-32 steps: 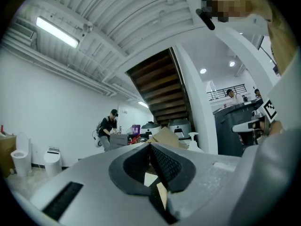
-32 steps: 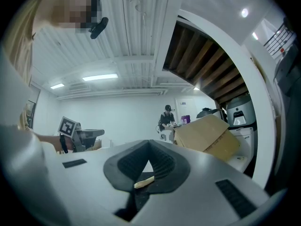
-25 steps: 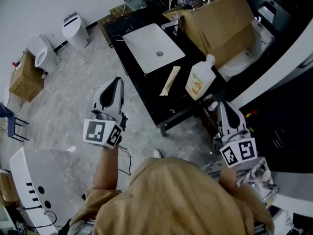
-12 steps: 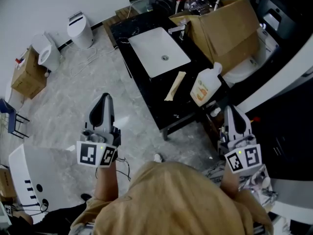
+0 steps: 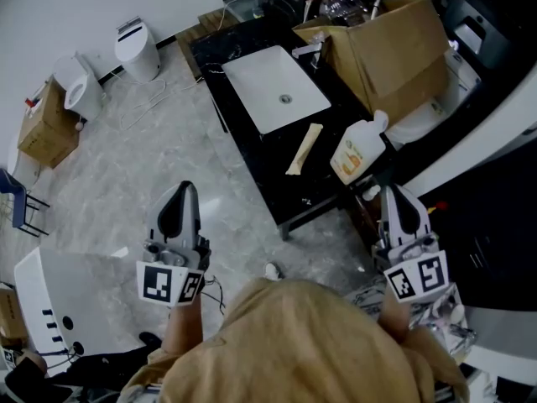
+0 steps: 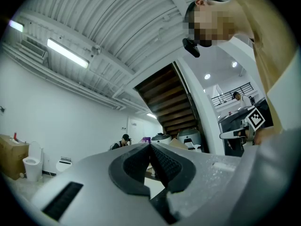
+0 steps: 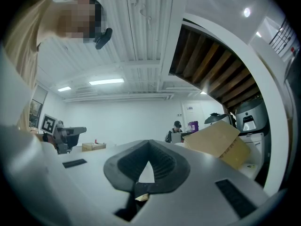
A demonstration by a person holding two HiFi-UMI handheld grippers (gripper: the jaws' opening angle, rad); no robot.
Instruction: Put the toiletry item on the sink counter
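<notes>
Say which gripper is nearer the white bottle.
Right. The right gripper is just below the white bottle in the head view; the left gripper is over the floor, far left.

Black stone counter (image 5: 267, 168): bare near edge, ahead-right of left tool (image 5: 181, 196). Just ahead of right tool (image 5: 394, 194): white orange-labelled plastic bottle (image 5: 357, 154); open brown cardboard box (image 5: 394, 49) beyond.
</notes>
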